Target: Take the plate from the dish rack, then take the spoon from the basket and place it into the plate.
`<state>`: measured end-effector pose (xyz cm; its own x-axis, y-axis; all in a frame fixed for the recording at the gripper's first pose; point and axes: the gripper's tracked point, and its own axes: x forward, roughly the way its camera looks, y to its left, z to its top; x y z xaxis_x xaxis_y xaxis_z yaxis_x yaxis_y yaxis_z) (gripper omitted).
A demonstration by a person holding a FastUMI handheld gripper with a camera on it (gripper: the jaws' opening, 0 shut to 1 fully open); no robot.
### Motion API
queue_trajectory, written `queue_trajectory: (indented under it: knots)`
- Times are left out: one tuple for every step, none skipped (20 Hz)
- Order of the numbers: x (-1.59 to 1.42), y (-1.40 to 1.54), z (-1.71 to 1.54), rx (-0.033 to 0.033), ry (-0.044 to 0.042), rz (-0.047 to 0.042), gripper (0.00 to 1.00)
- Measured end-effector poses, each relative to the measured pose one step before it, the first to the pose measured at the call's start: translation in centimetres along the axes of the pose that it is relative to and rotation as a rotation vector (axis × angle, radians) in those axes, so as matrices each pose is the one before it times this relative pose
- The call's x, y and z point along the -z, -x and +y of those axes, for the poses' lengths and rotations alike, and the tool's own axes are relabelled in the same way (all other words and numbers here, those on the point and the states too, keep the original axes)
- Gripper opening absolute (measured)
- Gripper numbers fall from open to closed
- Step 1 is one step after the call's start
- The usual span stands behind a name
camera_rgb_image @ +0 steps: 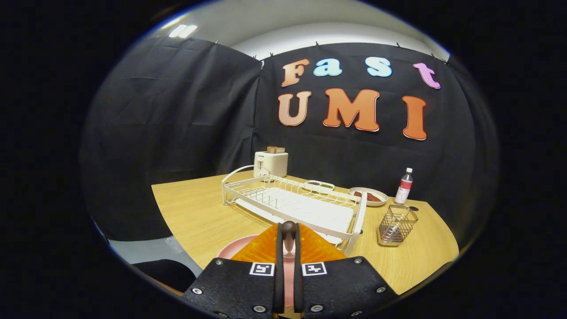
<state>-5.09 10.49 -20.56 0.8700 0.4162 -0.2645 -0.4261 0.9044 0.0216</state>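
My gripper [289,227] is shut on the spoon [289,235], whose dark rounded end sticks up between the two fingers. Under the fingers a pink plate [237,250] lies on the wooden table, near its front edge; more of it shows through the narrow gap between the fingers. Just beyond the fingers stands the white wire dish rack [292,204], with nothing in its slots. The wire basket [397,224] stands on the table to the right of the rack, apart from the gripper.
Behind the rack are a white toaster [270,163] with bread in it, a small two-part dish [319,184], a plate of reddish-brown food [368,196] and a bottle [403,186]. The table's left edge [170,221] drops off beside the rack.
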Motion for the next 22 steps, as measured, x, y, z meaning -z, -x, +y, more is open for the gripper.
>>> queue_trajectory:
  knots:
    - [0.296,0.36,-0.283,0.00754,-0.01312,0.00431,0.08]
    - [0.383,0.434,-0.311,0.00628,-0.01582,0.00525,0.09]
    - [0.278,0.358,-0.166,0.00629,-0.01455,0.00298,0.1]
    - [0.223,0.334,-0.109,0.00459,-0.02048,-0.00083,0.1]
    - [0.49,0.082,-0.189,0.00248,-0.0213,0.00135,0.1]
    - [0.616,0.127,-0.291,0.00397,-0.01732,0.01024,0.1]
    - [1.033,0.109,-0.304,0.00472,-0.01444,0.02225,0.11]
    - [0.602,0.162,-0.299,0.00558,-0.01389,0.01856,0.11]
    - [0.152,0.111,-0.046,0.00414,-0.01265,0.00644,0.11]
    - [-0.019,0.178,-0.029,0.00117,-0.00952,-0.00218,0.11]
    - [-0.012,0.082,-0.112,0.00564,-0.00153,-0.00508,0.11]
    - [-0.044,0.129,-0.232,0.01184,0.00579,-0.00513,0.13]
    - [0.083,-0.007,-0.057,0.00879,0.00746,-0.00118,0.15]
    - [0.002,0.025,0.043,0.00423,0.00327,-0.00002,0.15]
    - [0.041,0.041,0.038,0.0053,0.00077,-0.00142,0.16]
    - [-0.443,0.071,-0.137,0.00966,-0.00366,-0.01102,0.17]
    - [-0.312,-0.058,0.043,0.00618,-0.00201,-0.01103,0.17]
    - [-0.444,-0.034,-0.147,0.00925,-0.0014,-0.01176,0.19]
    - [-0.611,-0.055,-0.202,0.01232,-0.00075,-0.01055,0.26]
    - [-0.789,0.02,-0.17,0.01379,-0.00161,-0.015,0.3]
    - [-1.056,0.221,-0.077,0.01471,-0.00147,-0.02279,0.35]
    - [-1.06,0.035,-0.182,0.01984,-0.00008,-0.02282,0.4]
